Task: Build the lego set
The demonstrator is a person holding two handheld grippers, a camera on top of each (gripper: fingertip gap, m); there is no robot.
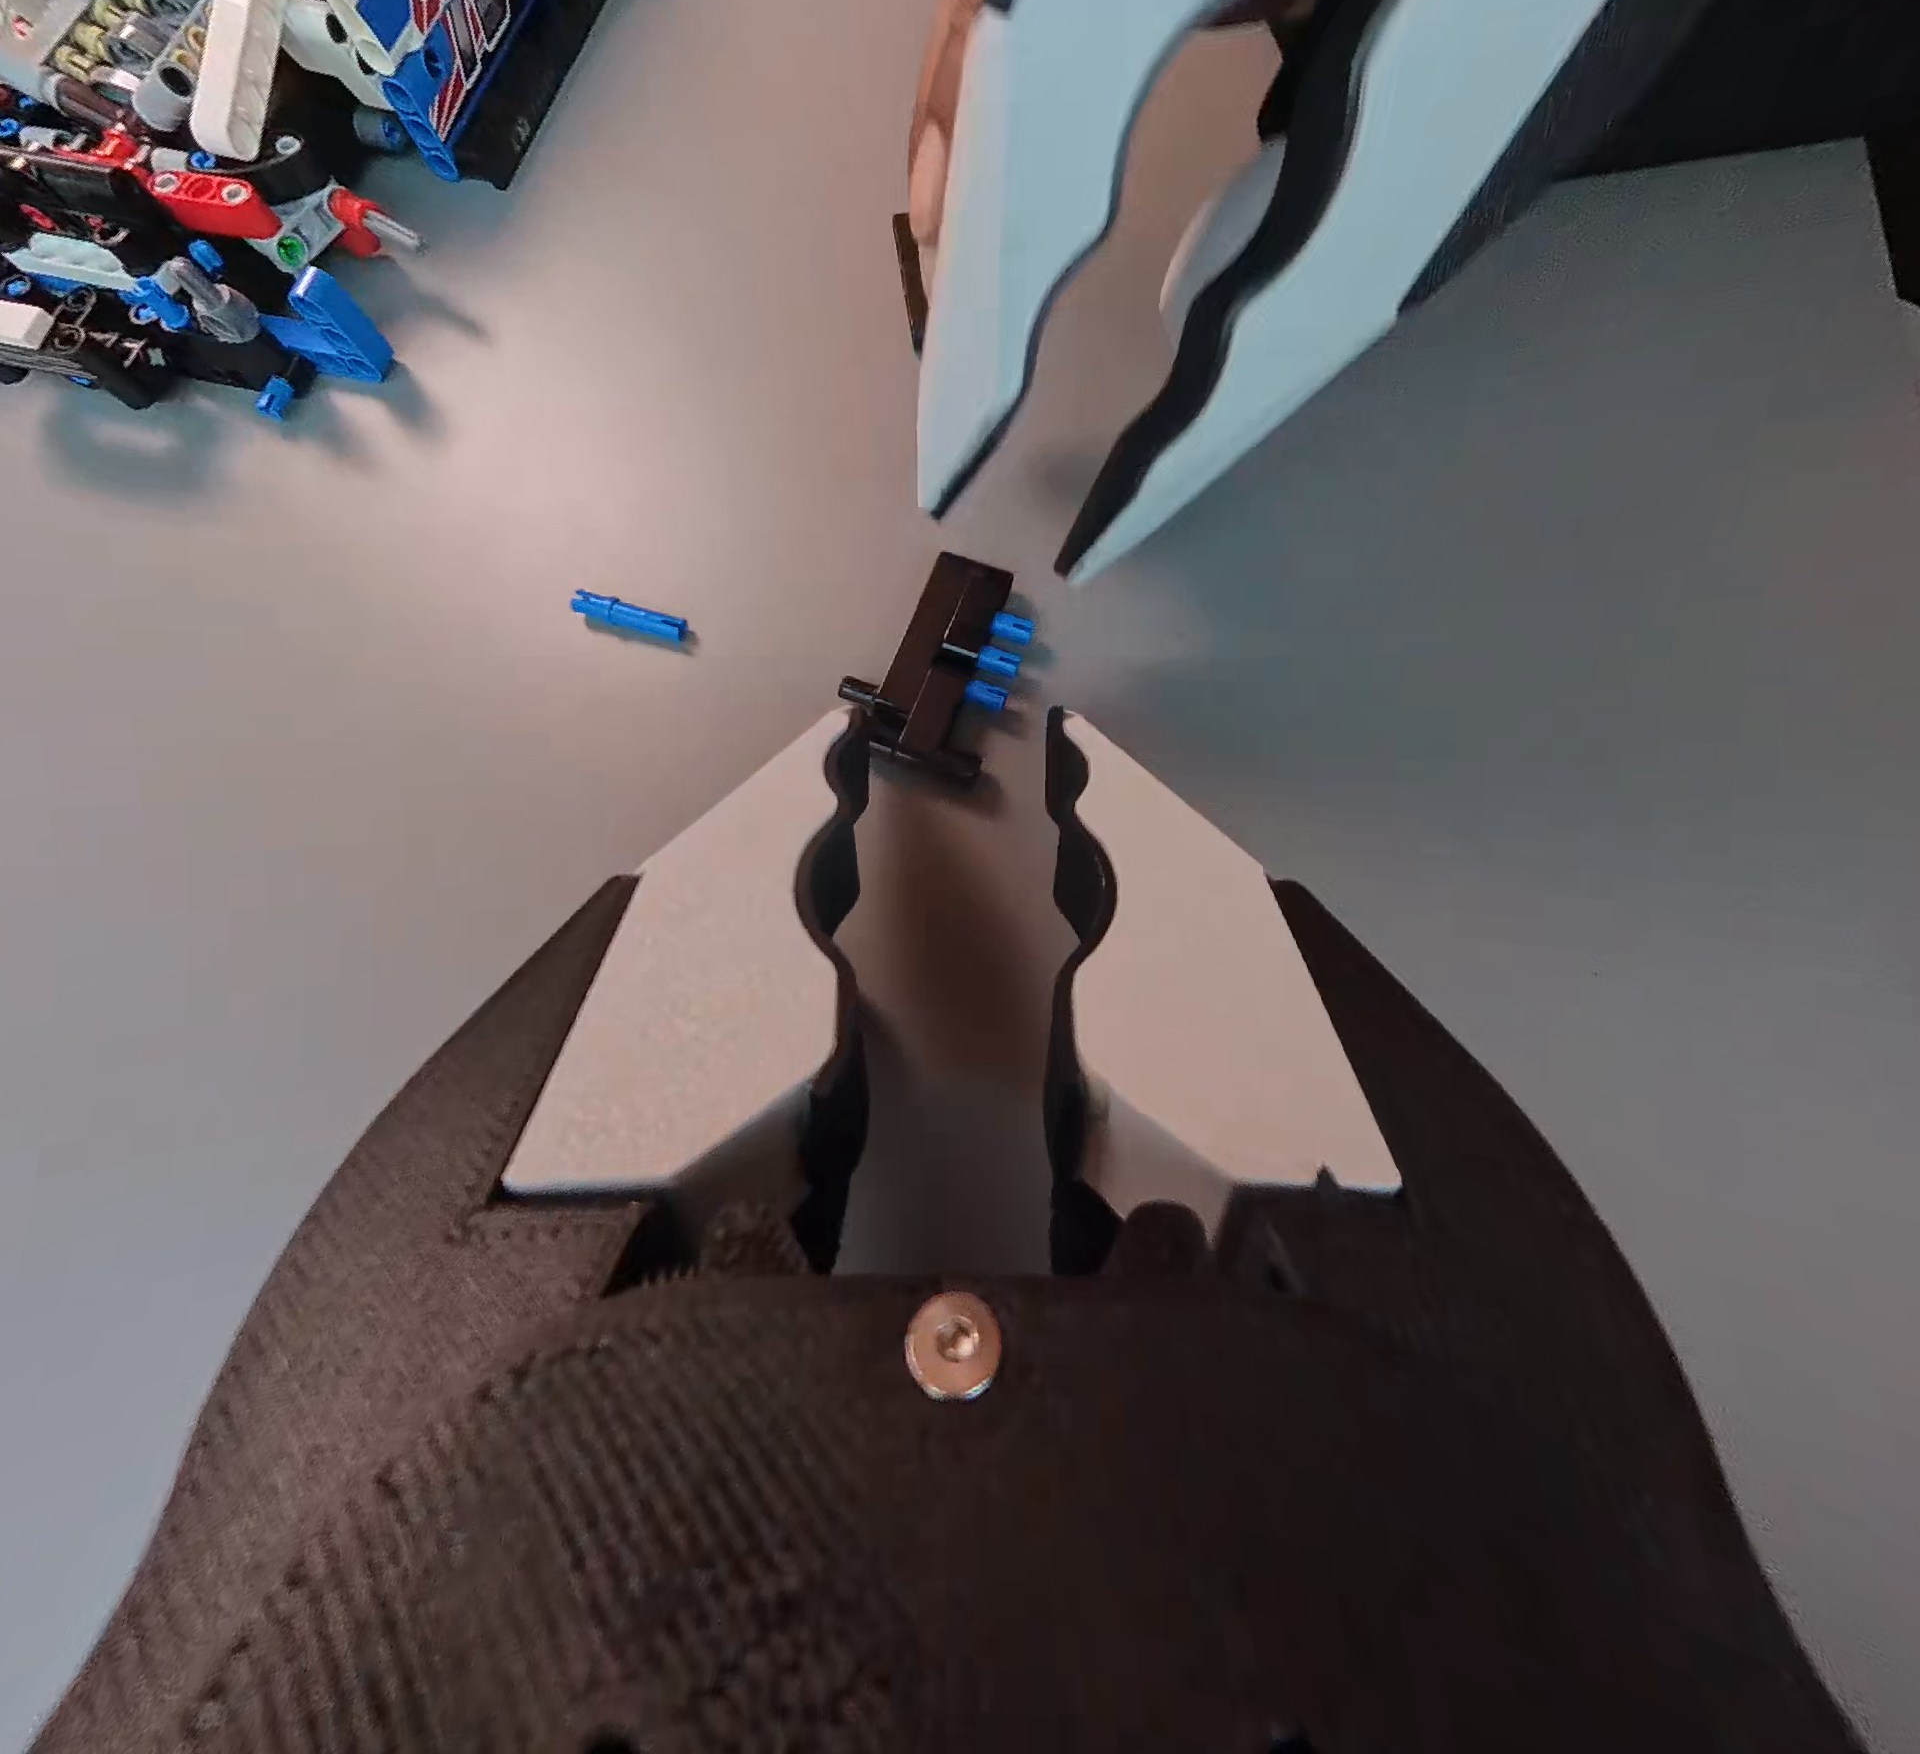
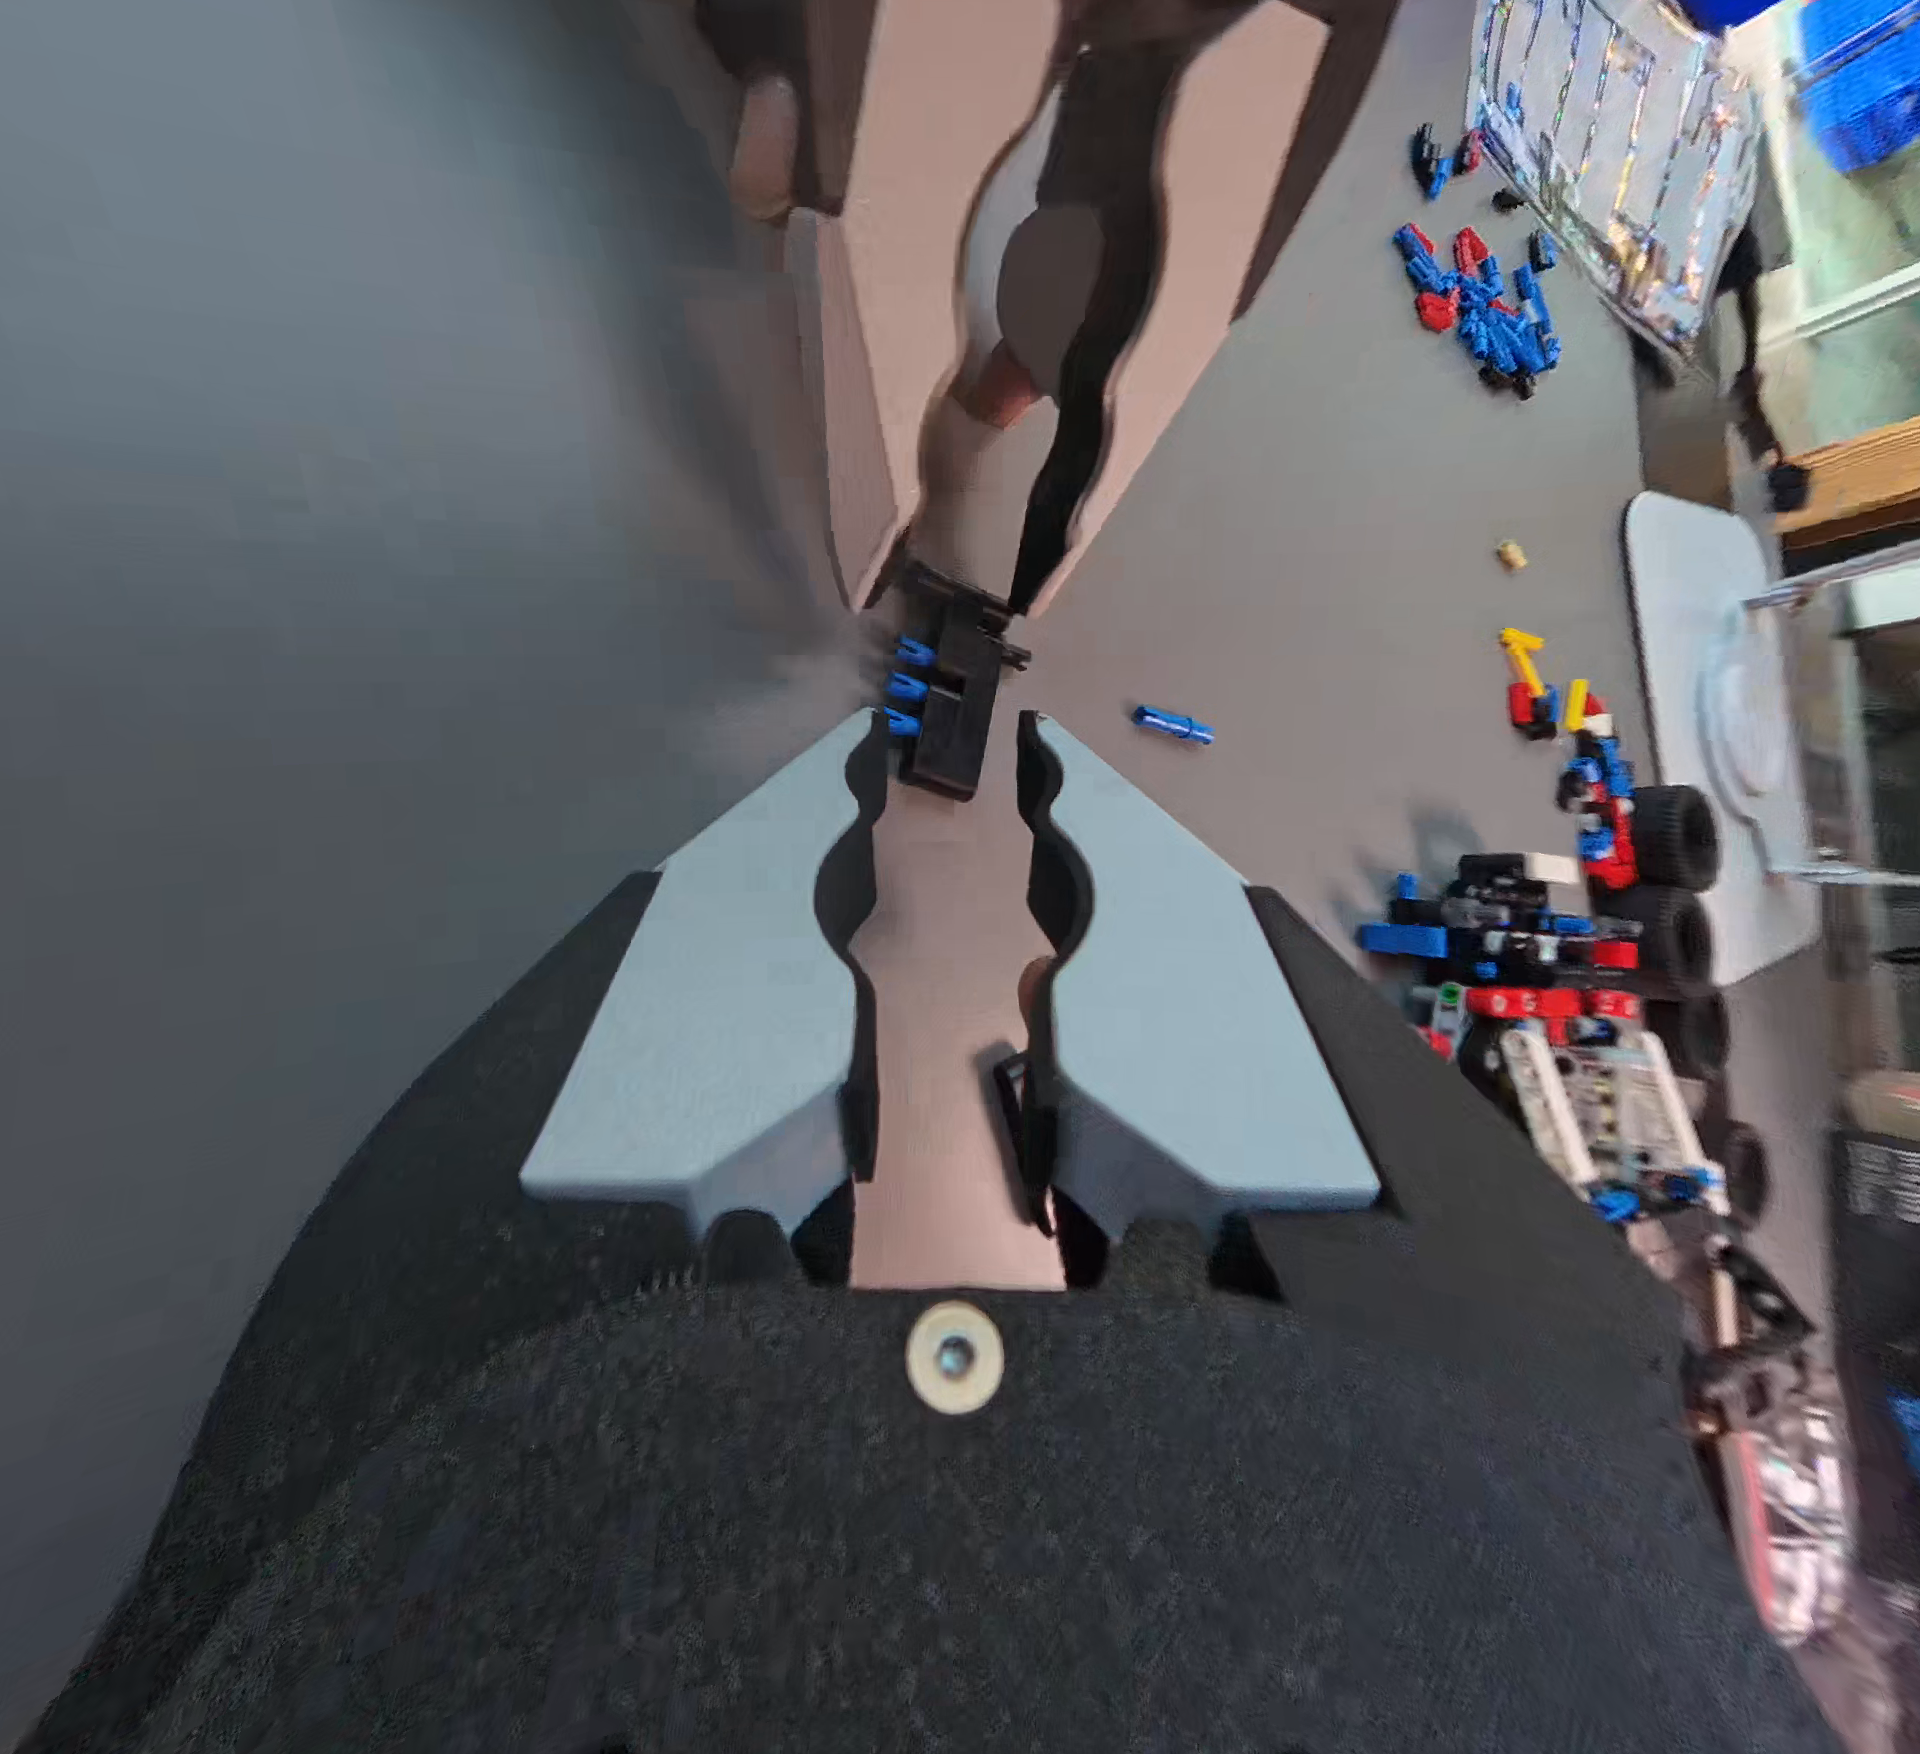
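Note:
A small black Lego assembly (image 1: 930, 665) with three blue pins (image 1: 1003, 660) on one side lies on the grey table. My left gripper (image 1: 954, 717) is open, and its fingertips flank the assembly's near end with its cross axle. My right gripper (image 1: 1003, 541), with light-blue fingers, comes in from the opposite side, open, tips at the assembly's far end. In the right wrist view the assembly (image 2: 956, 696) sits between the right gripper (image 2: 951, 717) tips, and the left gripper (image 2: 948, 605) is open at the other end. A loose blue pin (image 1: 629, 615) lies nearby.
The part-built car model (image 1: 208, 146) stands at the far left; in the right wrist view it (image 2: 1558, 1029) is on the right, beside black tyres (image 2: 1673, 831). A pile of blue and red parts (image 2: 1475, 302), a plastic bag (image 2: 1610, 146) and yellow pieces (image 2: 1527, 665) lie beyond. My two grippers' fingertips are within a few centimetres of each other. The loose blue pin (image 1: 629, 615) lies around 6 cm away from my left fingertips. The right camera catches it too, in the right wrist view (image 2: 1170, 720).

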